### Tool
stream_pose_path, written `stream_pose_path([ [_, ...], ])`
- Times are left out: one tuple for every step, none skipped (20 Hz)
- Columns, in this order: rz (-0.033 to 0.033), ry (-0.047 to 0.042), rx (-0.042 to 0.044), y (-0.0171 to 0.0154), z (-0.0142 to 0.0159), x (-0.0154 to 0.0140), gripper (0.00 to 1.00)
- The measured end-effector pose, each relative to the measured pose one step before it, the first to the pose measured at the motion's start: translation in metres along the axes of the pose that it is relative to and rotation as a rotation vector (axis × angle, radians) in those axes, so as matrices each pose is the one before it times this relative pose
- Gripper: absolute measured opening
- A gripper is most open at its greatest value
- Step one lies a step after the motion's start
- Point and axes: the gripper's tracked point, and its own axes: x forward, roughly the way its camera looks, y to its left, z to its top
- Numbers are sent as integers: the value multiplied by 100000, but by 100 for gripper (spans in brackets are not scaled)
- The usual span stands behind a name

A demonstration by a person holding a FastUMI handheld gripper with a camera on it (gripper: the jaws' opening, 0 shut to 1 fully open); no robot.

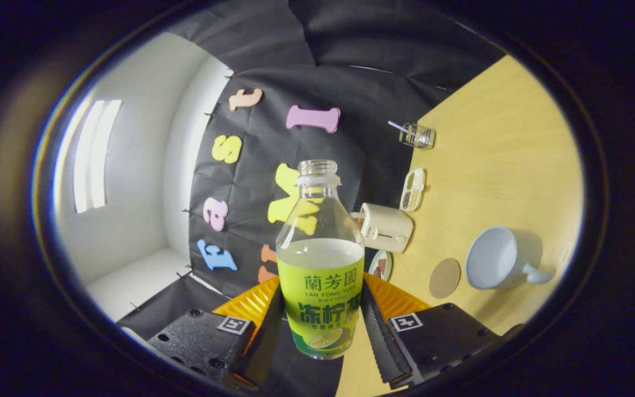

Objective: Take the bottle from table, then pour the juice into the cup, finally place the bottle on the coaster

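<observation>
Gripper view: the tongs [320, 317] clench an uncapped juice bottle [320, 259], both fingers pressing against its labelled lower body, one on each side. Pale liquid fills the bottle to about the top of its label, and the open neck points ahead of the fingers. The whole scene appears rolled sideways, so the wooden table [505, 165] rises to the right of the tongs. On it, beyond the right finger, a round coaster [445, 278] lies just beside a pale blue cup [494, 258] with its handle turned away. Farther ahead sit a cream toaster [386, 227], a small divided tray [413, 189] and a glass jar [418, 135].
</observation>
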Motion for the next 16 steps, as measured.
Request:
stream_pose_path([
  [-1892,811,-4037,-389,178,297,77],
  [-1916,914,-5003,-437,-91,390,77],
  [-2425,1136,-5701,-487,143,388,77],
  [-2767,1070,-7915,-466,-155,175,78],
  [-3064,-143,-10432,-512,162,170,78],
  [-3788,-701,-9889,-789,97,51,78],
  [-1603,-405,-8338,-153,-5,-38,78],
  [-3,-47,-6073,425,-56,80,78],
  [-989,-619,-5071,291,186,-54,78],
  [-2378,-928,-4932,-387,104,-184,78],
  [-1762,-2610,-5063,-115,512,-234,78],
  [-735,-2442,-5163,185,339,-240,79],
  [-284,-1901,-4568,227,303,-146,79],
  [-226,-1199,-3858,144,341,218,79],
  [-196,-387,-3356,166,259,139,79],
  [-132,806,-3270,47,-42,171,80],
])
